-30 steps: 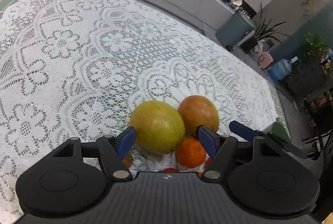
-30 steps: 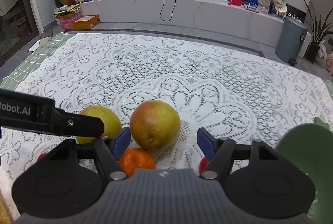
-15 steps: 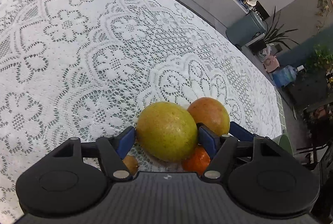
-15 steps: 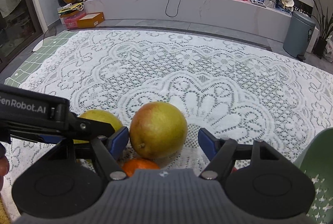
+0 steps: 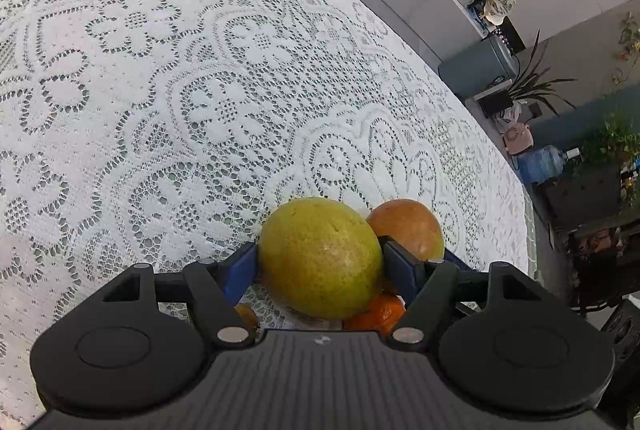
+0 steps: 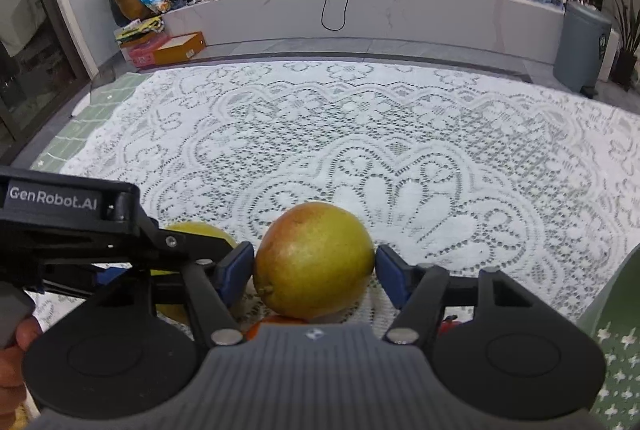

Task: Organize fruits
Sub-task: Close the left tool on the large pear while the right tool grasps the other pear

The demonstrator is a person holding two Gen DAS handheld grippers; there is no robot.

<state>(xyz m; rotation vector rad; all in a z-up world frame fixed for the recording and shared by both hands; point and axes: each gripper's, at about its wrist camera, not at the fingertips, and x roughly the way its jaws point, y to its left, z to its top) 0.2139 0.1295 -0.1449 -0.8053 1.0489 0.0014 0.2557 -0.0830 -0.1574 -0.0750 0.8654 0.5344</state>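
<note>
On the lace tablecloth, both grippers pinch round fruits, left gripper the yellow-green fruit, right gripper the reddish fruit; smooth curved skins could slip.

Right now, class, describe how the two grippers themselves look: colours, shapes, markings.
Both the left gripper and right gripper have black linkage arms, round black side discs, a ribbed grey body, silver pivot pins and blue fingers. White lettering "GenRobot.AI" marks the left one's side, seen from the right wrist.

Two yellow-green fruits (touching) on lace
</note>
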